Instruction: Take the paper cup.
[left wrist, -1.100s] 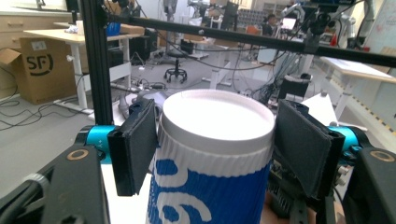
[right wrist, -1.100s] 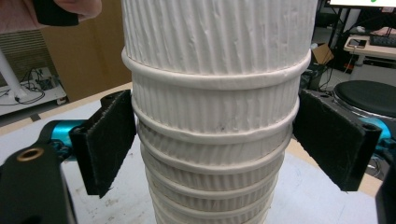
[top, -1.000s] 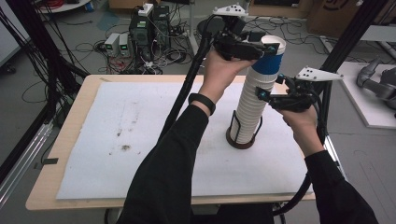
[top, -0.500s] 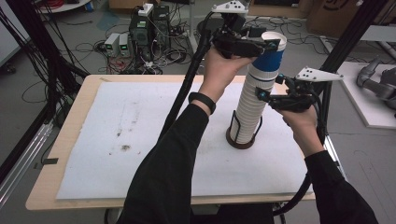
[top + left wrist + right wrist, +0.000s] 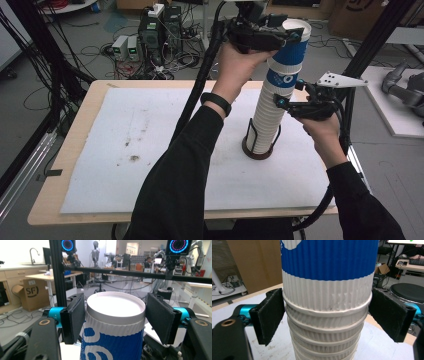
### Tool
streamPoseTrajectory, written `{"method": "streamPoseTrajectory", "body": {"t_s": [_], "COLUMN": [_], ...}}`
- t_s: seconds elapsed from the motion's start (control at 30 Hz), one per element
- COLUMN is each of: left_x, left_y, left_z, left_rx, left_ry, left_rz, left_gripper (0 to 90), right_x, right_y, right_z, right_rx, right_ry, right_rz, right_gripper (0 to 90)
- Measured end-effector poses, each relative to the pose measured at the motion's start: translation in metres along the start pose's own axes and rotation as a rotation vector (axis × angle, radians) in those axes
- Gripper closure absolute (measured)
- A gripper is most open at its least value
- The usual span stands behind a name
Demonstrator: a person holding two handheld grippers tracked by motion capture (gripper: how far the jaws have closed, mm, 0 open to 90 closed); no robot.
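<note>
— Blue-and-white ribbed paper, that top cup (image 5: 288, 54). Where does it sit?

— On the very top of the tall stack of cups (image 5: 265, 120), which stands upright in a dark wire holder (image 5: 259, 148) on the white mat (image 5: 150, 150) covering the wooden table (image 5: 65, 145), towards the mat's right side.

— And the left gripper (image 5: 295, 31)?

— Raised high, level with the cup's rim. From the left gripper view its two black pads (image 5: 75, 315) flank the cup (image 5: 113, 322) just under the white rim; the pad on that view's left looks pressed against the ribbed wall, the other sits right at the wall. The jaws are drawn in about as far as they go, so it has hold of the top cup.

— The right gripper (image 5: 281, 103)?

— Lower down, at the stack's right side, about halfway up. In the right gripper view its pads (image 5: 270, 315) stand on either side of the white cups (image 5: 327, 322), just below the blue cup's band. The near pad touches the rolled rims; the far one seems to meet them too, but I cannot tell how firmly it presses.

— Anything else nearby?

— Cables and electronics boxes (image 5: 150, 37) lie on the floor beyond the table's far edge.
</note>
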State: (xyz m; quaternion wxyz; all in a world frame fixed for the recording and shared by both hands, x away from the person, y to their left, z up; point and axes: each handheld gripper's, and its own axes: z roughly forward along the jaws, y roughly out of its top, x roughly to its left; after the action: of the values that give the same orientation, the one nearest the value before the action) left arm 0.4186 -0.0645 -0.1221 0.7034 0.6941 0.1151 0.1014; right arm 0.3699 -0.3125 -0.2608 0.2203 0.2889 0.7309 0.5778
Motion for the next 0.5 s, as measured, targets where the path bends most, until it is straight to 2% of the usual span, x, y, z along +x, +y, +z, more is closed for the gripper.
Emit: {"method": "streamPoseTrajectory", "body": {"t_s": [0.1, 0.27, 0.37, 0.5], "left_x": [0.0, -0.003, -0.004, -0.003], "left_y": [0.004, 0.01, 0.014, 0.018], "left_z": [-0.001, -0.005, -0.008, -0.013], "left_rx": [0.002, -0.022, -0.044, -0.071], "left_ry": [0.001, 0.013, 0.023, 0.03], "left_rz": [0.008, 0.023, 0.036, 0.033], "left_gripper": [32.9, 32.9, 32.9, 33.0], "right_x": [0.0, 0.0, 0.0, 0.0], "right_y": [0.0, 0.0, 0.0, 0.0], "right_z": [0.0, 0.0, 0.0, 0.0], "right_rx": [0.0, -0.001, -0.003, -0.002], "right_ry": [0.0, 0.0, 0.0, 0.0], "right_rz": [0.0, 0.0, 0.0, 0.001], "right_gripper": [14.3, 14.3, 14.3, 14.3]}}
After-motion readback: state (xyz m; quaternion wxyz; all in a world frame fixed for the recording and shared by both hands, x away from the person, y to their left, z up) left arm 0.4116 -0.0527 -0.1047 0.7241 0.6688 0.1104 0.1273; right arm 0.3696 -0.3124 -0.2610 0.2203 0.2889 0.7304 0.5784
